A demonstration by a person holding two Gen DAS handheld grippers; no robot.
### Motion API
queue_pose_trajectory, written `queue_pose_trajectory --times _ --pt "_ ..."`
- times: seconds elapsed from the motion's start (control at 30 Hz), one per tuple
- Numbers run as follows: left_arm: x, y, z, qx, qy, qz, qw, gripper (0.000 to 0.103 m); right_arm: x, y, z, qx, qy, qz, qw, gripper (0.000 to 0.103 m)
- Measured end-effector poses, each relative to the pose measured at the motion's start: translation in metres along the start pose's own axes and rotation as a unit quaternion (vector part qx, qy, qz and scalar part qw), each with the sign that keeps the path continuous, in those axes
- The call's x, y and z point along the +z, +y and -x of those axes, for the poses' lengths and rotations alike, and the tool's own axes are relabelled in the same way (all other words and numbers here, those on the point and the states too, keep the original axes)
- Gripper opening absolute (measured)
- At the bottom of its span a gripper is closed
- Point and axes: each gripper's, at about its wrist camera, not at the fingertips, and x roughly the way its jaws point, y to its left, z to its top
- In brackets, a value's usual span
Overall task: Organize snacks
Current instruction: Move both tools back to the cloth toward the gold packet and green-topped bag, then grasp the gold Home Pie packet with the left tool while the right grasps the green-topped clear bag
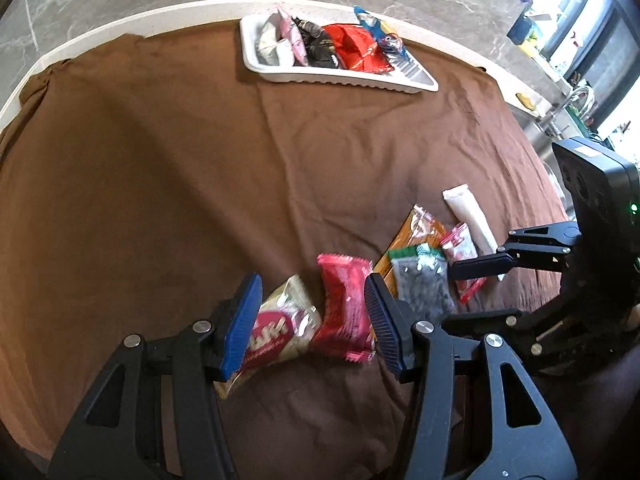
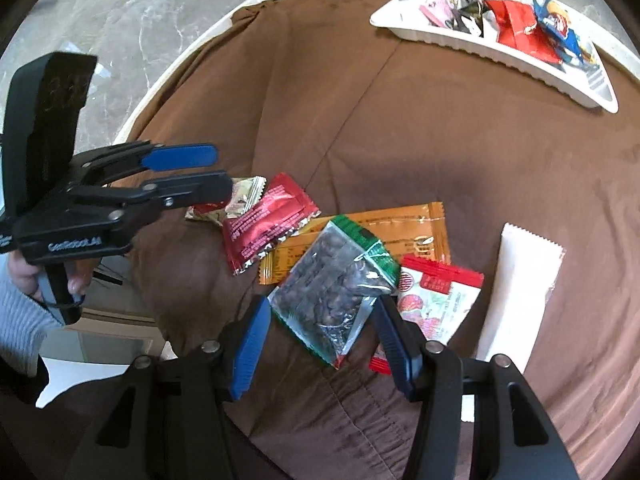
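Snacks lie loose on our brown cloth (image 1: 160, 160), others already in the white tray (image 1: 344, 80). Our left gripper (image 1: 316, 312) hangs above the red packet (image 1: 344, 304), our right gripper (image 2: 320, 344) above the seed bag (image 2: 332, 292), fingers apart, holding nothing.

You see a white-rimmed table (image 1: 92, 26) under a brown cloth (image 1: 160, 160); on it rest a white tray (image 1: 344, 80) and loose snack packets (image 2: 340, 280).
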Motion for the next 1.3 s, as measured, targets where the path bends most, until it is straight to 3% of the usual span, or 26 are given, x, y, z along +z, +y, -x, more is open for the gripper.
queue_pose_trajectory --times 0.6,0.83,1.0,1.17,1.3 --pt "-0.033 0.021 -0.012 0.037 0.051 -0.092 0.9938 0.051 0.025 0.021 -0.030 -0.047 0.005 -0.009 0.999 0.064" --pt "-0.035 0.018 -0.020 0.054 0.061 -0.143 0.9865 0.051 0.031 0.032 -0.038 -0.074 -0.004 0.033 0.997 0.044" --pt "-0.033 0.017 -0.029 0.061 0.067 -0.162 0.9825 0.051 0.034 0.035 -0.041 -0.078 -0.008 0.056 0.995 0.041" --pt "-0.027 0.022 -0.034 0.049 0.068 -0.149 0.9853 0.051 0.039 0.036 -0.042 -0.078 -0.013 0.072 0.994 0.039" --pt "-0.028 0.024 -0.032 0.049 0.060 -0.135 0.9878 0.043 0.041 0.034 -0.040 -0.068 -0.016 0.073 0.995 0.035"
